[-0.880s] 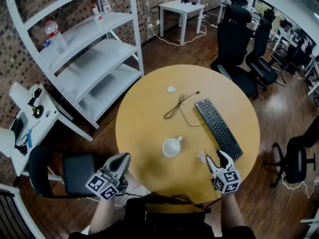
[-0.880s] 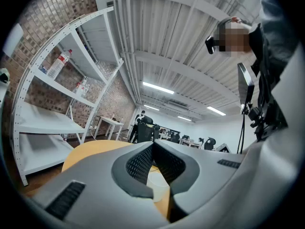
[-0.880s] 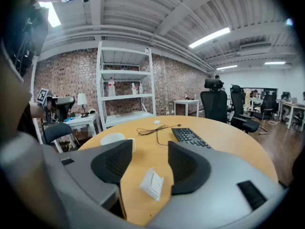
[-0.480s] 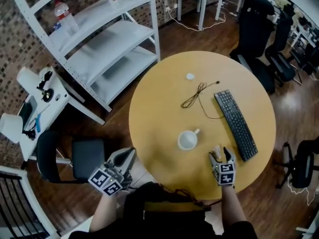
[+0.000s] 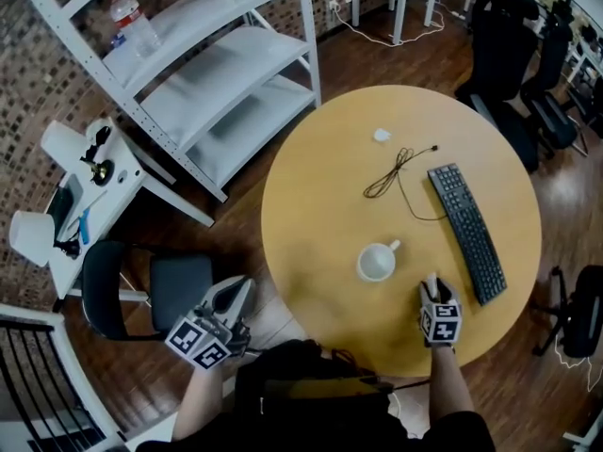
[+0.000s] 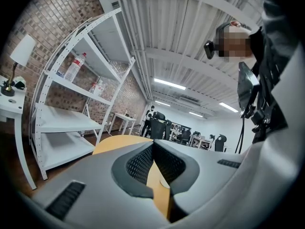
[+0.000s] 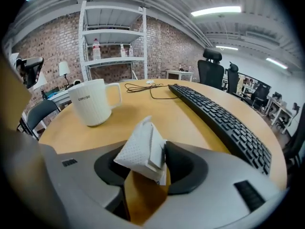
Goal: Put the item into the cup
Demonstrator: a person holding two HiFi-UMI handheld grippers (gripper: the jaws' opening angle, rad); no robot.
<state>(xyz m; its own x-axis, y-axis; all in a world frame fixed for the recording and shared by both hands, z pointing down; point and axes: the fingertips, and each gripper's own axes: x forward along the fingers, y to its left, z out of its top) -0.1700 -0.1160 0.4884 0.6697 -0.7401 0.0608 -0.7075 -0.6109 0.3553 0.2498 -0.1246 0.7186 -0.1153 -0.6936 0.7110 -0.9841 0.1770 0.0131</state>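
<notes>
A white mug (image 5: 377, 263) stands upright on the round wooden table (image 5: 320, 205), its handle pointing to the far right. In the right gripper view the mug (image 7: 93, 101) is ahead and to the left. My right gripper (image 5: 432, 282) rests near the table's front edge, to the right of the mug. It is shut on a small white pyramid sachet (image 7: 143, 149) that sticks up between its pads (image 7: 143, 157). My left gripper (image 5: 233, 295) hangs off the table's left side above the floor, its jaws (image 6: 153, 144) together with nothing in them.
A black keyboard (image 5: 466, 232) lies right of the mug, with a thin black cable (image 5: 396, 172) and a small white object (image 5: 382, 136) farther back. A white shelf unit (image 5: 217, 83) stands at the left, a black chair (image 5: 155, 295) beside my left gripper.
The white sachet lay on the table just left of my right gripper; the gripper has since moved onto it and closed on it. The left gripper has held still.
</notes>
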